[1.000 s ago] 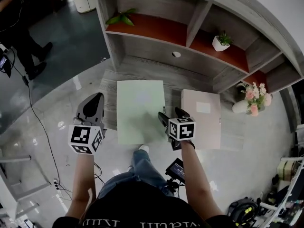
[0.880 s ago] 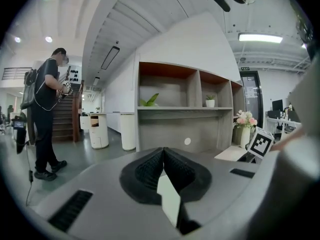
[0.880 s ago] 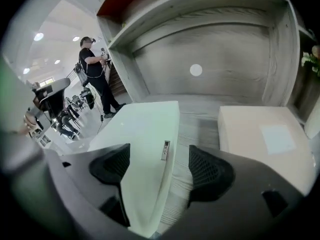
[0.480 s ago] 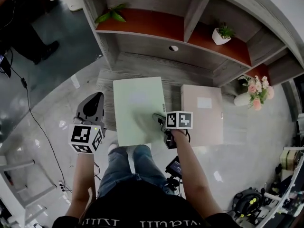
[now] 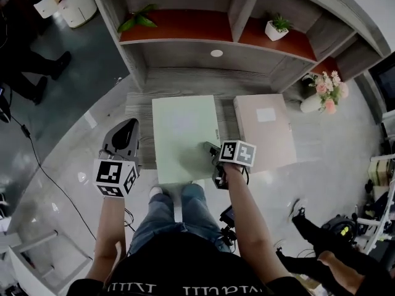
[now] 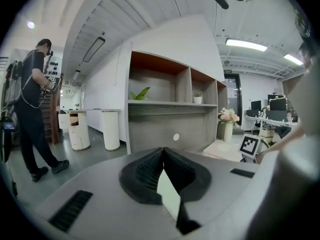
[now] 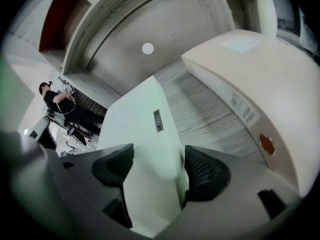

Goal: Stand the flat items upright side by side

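Pale green file box (image 7: 135, 124) is lying flat on the wooden ledge (image 5: 139, 113), its near corner sitting between the right gripper's (image 7: 157, 176) fingers.
Those jaws have just been closing, and the pads are now touching its two faces. I'd be seating them deeper before tipping it up onto its labelled spine, swinging it away from the beige box (image 5: 264, 131) lying beyond the right finger. The left gripper (image 6: 163, 156), fingers pressed together and empty, is hovering aside; it looks best used steadying the rising edge.
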The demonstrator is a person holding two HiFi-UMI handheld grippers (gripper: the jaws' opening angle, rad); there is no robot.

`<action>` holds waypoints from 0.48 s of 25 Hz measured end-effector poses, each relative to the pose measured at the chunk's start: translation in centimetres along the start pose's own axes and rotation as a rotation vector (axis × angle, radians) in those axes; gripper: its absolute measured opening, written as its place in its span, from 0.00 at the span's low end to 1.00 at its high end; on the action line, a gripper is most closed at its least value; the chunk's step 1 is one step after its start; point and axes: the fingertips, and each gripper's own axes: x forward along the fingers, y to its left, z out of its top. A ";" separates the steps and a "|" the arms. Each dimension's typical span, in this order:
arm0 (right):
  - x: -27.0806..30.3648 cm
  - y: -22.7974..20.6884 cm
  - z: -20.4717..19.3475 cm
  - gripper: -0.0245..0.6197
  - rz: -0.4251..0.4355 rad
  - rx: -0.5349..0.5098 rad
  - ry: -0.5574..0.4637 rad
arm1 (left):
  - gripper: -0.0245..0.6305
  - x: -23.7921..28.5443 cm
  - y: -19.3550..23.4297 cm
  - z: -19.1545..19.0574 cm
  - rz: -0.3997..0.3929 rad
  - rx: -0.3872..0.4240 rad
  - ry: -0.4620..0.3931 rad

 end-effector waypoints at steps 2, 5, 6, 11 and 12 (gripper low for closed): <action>-0.1 0.2 -0.9 0.56 -0.017 0.068 -0.034 | 0.06 -0.6 0.6 0.0 -0.022 0.004 -0.001; -0.4 0.6 -2.2 0.56 -0.041 0.170 -0.092 | 0.06 -1.6 1.4 -0.2 -0.051 0.007 -0.004; -0.5 0.8 -2.7 0.55 -0.050 0.203 -0.111 | 0.06 -1.9 1.7 -0.3 -0.060 0.008 -0.005; -0.7 1.6 -4.7 0.55 -0.096 0.353 -0.209 | 0.06 -3.4 3.2 -0.6 -0.105 0.012 -0.013; -0.7 1.9 -5.2 0.55 -0.101 0.386 -0.228 | 0.06 -3.7 3.4 -0.7 -0.113 0.013 -0.014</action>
